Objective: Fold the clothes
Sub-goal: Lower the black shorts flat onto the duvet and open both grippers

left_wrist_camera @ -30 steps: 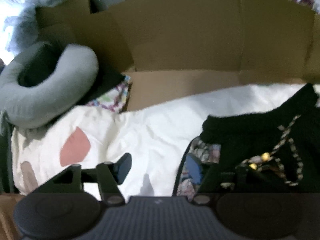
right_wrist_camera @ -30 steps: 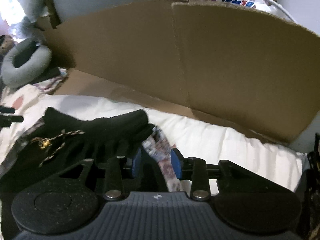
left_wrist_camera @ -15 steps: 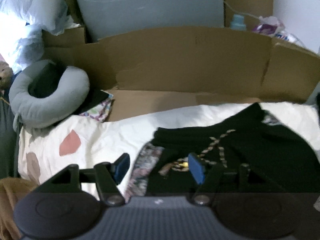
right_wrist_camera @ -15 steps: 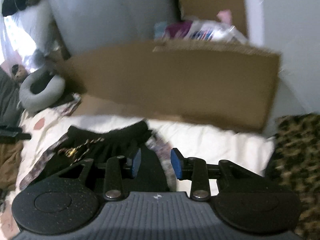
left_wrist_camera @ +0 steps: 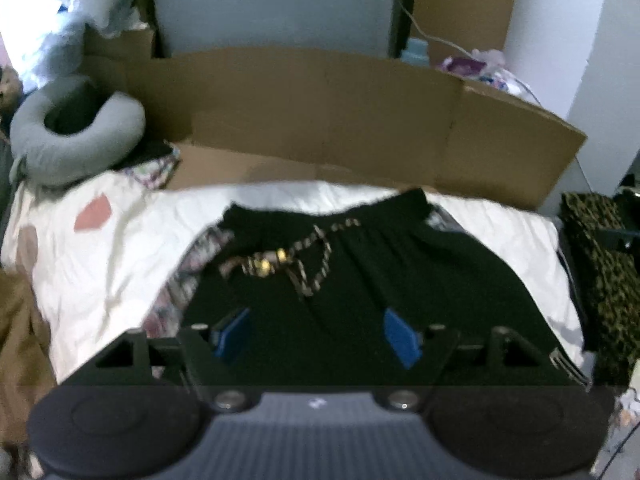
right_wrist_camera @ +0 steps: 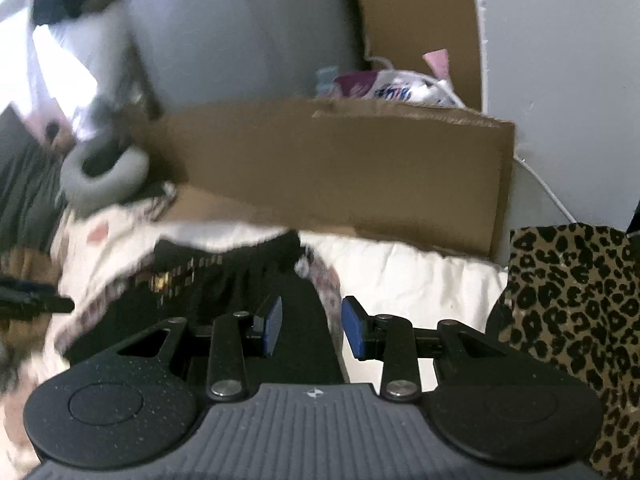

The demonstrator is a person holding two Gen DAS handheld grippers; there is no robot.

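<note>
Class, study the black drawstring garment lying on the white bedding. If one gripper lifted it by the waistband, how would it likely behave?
The black garment would probably droop: its gathered waistband looks like soft fabric. It seems light, resting on the white bedding without denting it much. The patterned drawstring lies loose, so it would likely dangle.

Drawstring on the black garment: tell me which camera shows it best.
The left wrist view. There the drawstring lies near the middle of the frame, its braided loops and gold ends visible on the black garment. The right wrist view shows it only as a motion-blurred smear at the left.
</note>
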